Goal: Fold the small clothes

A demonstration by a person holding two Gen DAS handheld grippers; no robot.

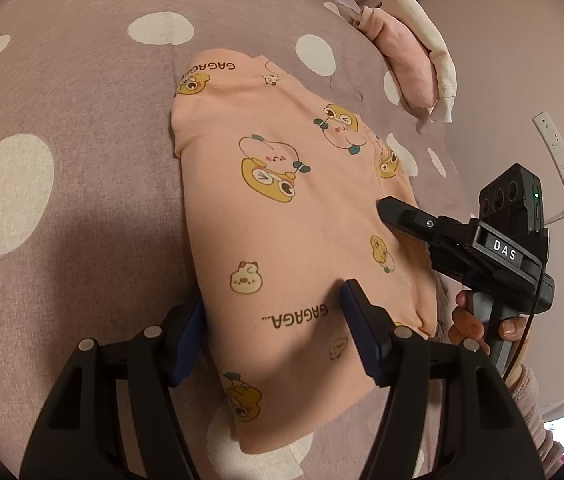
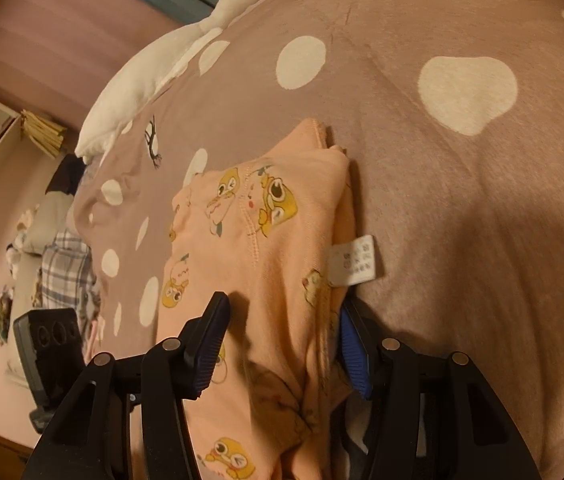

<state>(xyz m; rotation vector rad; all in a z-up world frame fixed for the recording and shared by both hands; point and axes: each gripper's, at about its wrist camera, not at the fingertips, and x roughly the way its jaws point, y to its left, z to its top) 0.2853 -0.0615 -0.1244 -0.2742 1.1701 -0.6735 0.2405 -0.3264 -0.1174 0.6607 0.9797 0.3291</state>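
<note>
A folded peach garment [image 1: 282, 208] printed with cartoon ducks lies on the mauve spotted bedspread [image 1: 82, 100]. My left gripper [image 1: 274, 296] stands open over its near end, one finger beside the left edge and the other resting on top. In the left wrist view my right gripper [image 1: 406, 228] comes in from the right, with its far finger on the cloth. In the right wrist view the right gripper [image 2: 284, 300] is open astride the garment [image 2: 266, 240], its right finger at the edge just below the white care label [image 2: 356, 260]. Both blue pads show bare.
A folded pink and cream pile [image 1: 414, 68] sits at the bed's far right corner. A white plush goose [image 2: 162, 64] lies along the far edge. A hand [image 1: 478, 320] holds the right gripper's handle. A power strip [image 1: 562, 160] hangs on the wall.
</note>
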